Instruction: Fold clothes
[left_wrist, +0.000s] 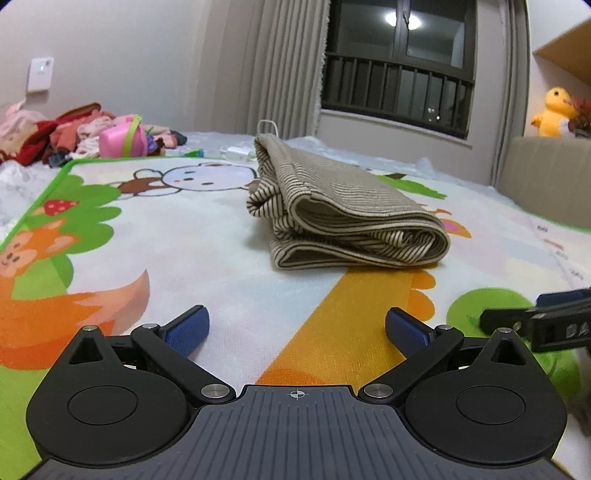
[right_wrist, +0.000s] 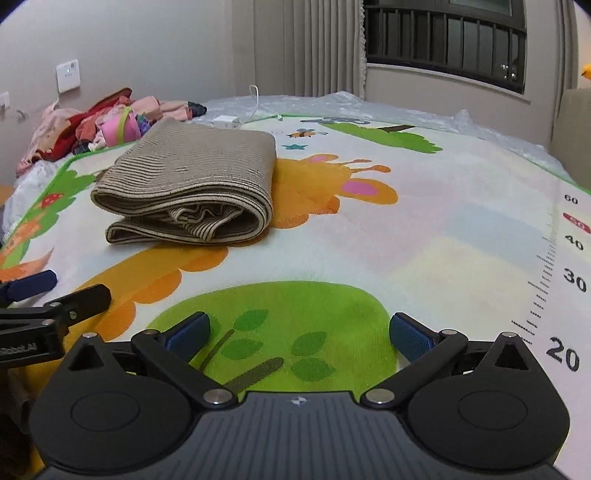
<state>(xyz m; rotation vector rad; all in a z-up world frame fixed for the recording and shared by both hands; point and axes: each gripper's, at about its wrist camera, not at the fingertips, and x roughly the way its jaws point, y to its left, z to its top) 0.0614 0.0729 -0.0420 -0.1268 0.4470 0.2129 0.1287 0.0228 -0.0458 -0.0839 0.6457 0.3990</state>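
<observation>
Tongs first: your left tongs (left_wrist: 297, 328) stand spread as wide as they go, blue pads apart at the bottom of the left wrist view, with nothing between them but the printed play mat (left_wrist: 207, 258). Your right tongs (right_wrist: 299, 330) are likewise wide open and empty, low in the right wrist view over the green tree print.

You can see the folded striped garment (left_wrist: 343, 214) lying on the mat in the centre of the left view, above and slightly right of the left tongs, well apart from the pads. In the right wrist view the same garment (right_wrist: 192, 184) sits in the left-centre of the frame, up and to the left of the right tongs, again clear of them.

Its rolled fold edges face both cameras. A heap of unfolded clothes (left_wrist: 74, 133) lies beyond the mat's corner, in the upper left of both views.
</observation>
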